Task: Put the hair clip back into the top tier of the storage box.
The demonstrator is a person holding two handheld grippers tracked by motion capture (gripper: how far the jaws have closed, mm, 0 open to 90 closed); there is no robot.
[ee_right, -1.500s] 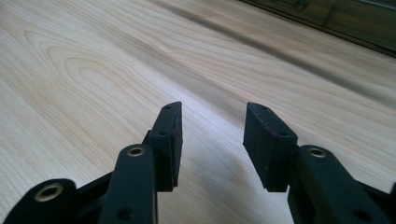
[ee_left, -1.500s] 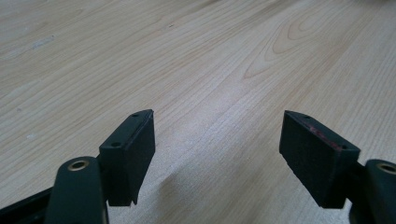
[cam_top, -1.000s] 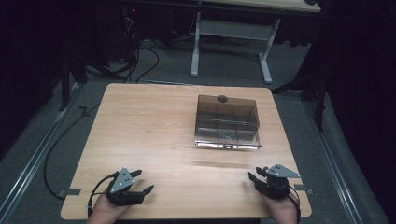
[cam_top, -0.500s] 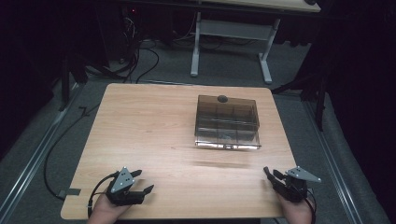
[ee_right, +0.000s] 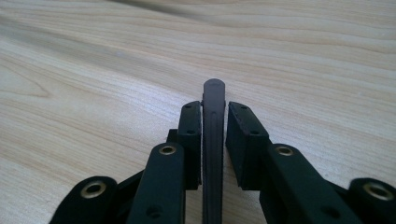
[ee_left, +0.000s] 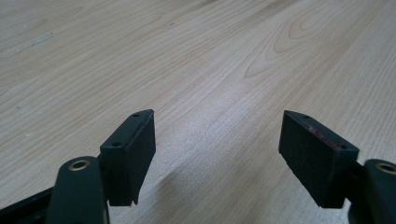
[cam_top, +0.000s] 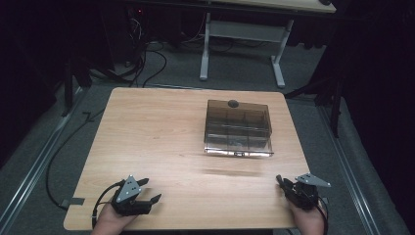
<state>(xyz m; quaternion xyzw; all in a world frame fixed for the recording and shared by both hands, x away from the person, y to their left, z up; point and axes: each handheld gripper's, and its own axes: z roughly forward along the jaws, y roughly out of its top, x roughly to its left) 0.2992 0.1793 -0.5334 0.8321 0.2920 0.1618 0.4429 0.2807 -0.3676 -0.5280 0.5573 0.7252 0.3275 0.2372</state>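
- Two handheld claws are resting at the near edge of a pale wooden table [cam_top: 161, 132], with a smoke-tinted clear plastic compartment box [cam_top: 238, 128] sitting toward the table's far right side (a small dark knob-like object [cam_top: 233, 103] is lying on the box's far rim).
- The right claw [ee_right: 213, 116] is sitting on the table's near right corner, well short of the box and on the near side of it; its jaws have just been closing, and they are now standing close on either side of a thin dark upright strip [ee_right: 213, 154], which is rising between them and poking out past their tips (whether the pads are actually pressing on the strip cannot be told).
- The left claw [ee_left: 217, 154] is lying near the table's near left corner, well apart from the box, its jaws standing wide with bare woodgrain showing between them.
- A person's hands are coming in from the table's near edge, each one wrapped around a claw, and a black cable [cam_top: 98, 208] is looping off the left one.
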